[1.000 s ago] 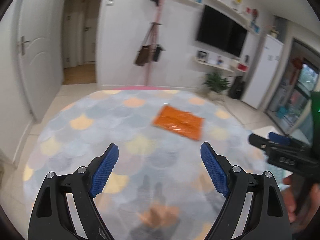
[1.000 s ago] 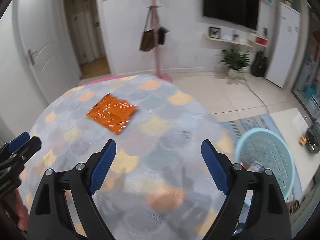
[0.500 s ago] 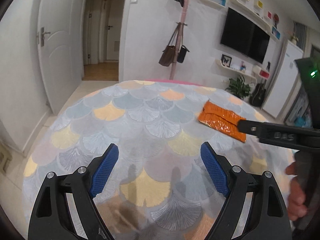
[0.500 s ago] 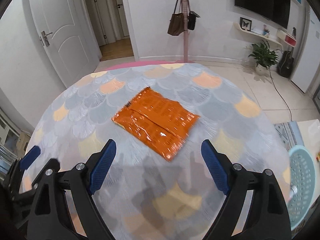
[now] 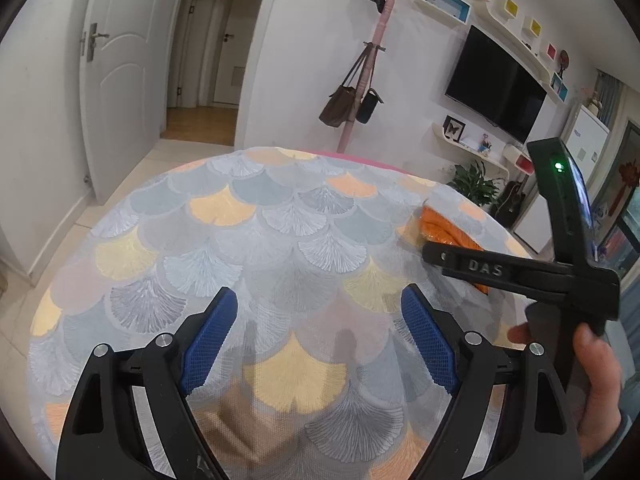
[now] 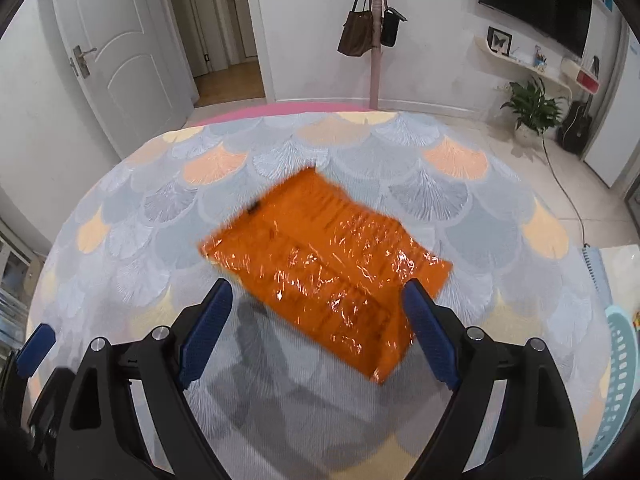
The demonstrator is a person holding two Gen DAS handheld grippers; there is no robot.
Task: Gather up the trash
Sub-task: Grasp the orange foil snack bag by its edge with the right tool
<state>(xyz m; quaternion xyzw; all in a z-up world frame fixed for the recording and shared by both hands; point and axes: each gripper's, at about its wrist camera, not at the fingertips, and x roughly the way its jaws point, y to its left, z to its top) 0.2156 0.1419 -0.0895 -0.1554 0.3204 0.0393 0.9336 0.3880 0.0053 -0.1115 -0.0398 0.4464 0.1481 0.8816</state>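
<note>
The right gripper [image 6: 316, 328] comes in over the flat, shiny orange foil packet [image 6: 324, 268], blue-padded jaws spread wide with nothing pressed between them. A second ago that packet was a small patch in the upper left of the right wrist view; half a second ago it sat mid-frame; now it fills the centre, blurred, its near corner reaching down between the two fingers, and the right pad [image 6: 430, 336] overlaps its lower right edge in the picture. Whether pad and packet touch, I can't tell. The packet lies flat on the round table with the grey, peach and yellow fan-pattern cloth [image 6: 460, 200].

The pale blue slotted plastic basket [image 6: 624, 364] has slid to the far right edge of this view, only a sliver showing.

Over in the left wrist view, the left gripper [image 5: 320, 340] hangs over bare cloth, jaws just as wide, empty. At the right of that frame the right gripper's black arm now covers more of the packet than half a second back, leaving an orange corner peeping out above it at mid-right. The hand [image 5: 596, 380] holding it fills the lower right.
</note>
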